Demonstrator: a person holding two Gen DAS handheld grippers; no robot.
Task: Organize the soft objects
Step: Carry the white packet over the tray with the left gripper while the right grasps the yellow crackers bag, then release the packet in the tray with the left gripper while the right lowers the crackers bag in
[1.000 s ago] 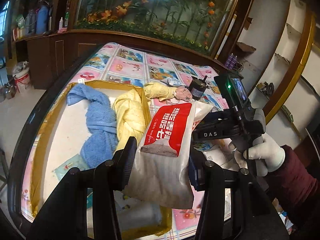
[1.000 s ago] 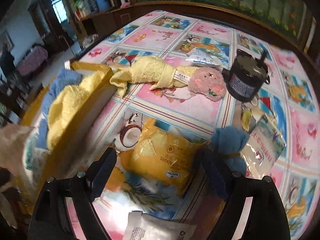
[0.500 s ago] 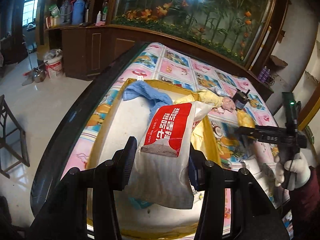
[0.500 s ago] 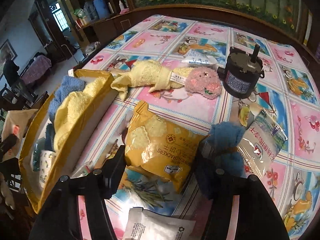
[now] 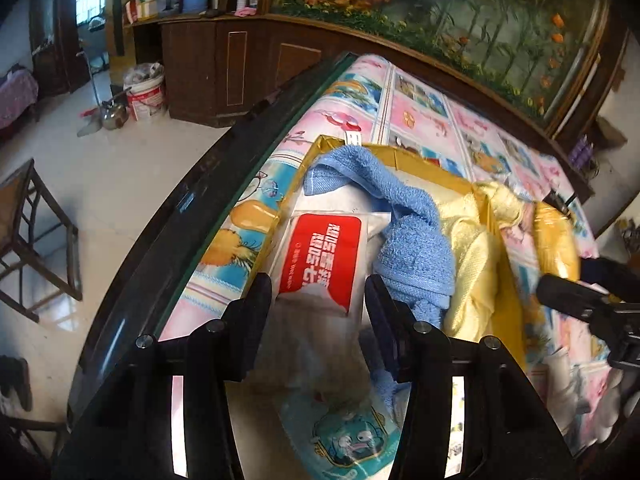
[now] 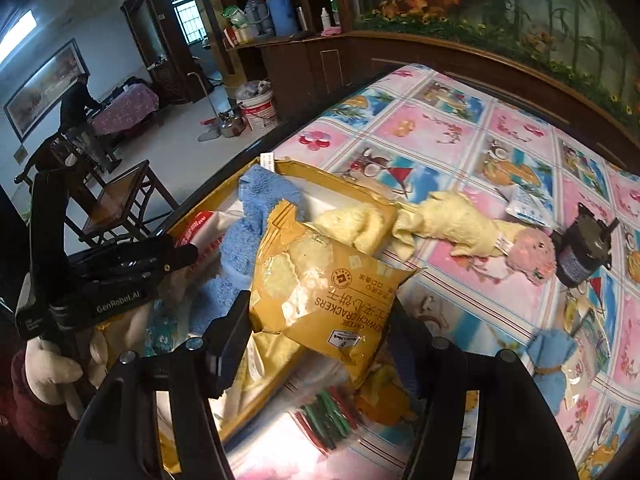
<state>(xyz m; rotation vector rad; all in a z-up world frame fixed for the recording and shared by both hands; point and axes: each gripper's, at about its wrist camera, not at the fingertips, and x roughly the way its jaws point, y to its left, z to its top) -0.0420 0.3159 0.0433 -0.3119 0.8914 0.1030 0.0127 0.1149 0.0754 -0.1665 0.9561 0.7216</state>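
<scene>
Yellow cardboard forms the box (image 5: pixel 434 172) that serves as the landmark. Inside it lie a blue towel (image 5: pixel 404 236), a yellow towel (image 5: pixel 472 264) and a cartoon-printed packet (image 5: pixel 344 436). The left gripper (image 5: pixel 318 312) hangs over the box's left side; its jaws flank a red-labelled wipes pack (image 5: pixel 324 260), but whether they clamp it or have let go I cannot tell. The right gripper (image 6: pixel 316 320) is clenched on a cracker bag (image 6: pixel 320 280), held over the box's right wall. Outside the box to the right, a yellow cloth toy (image 6: pixel 472 228), a small blue cloth (image 6: pixel 550 364) and some packets wait on the tablecloth (image 6: pixel 440 128). By my judgement, sorting is roughly halfway.
</scene>
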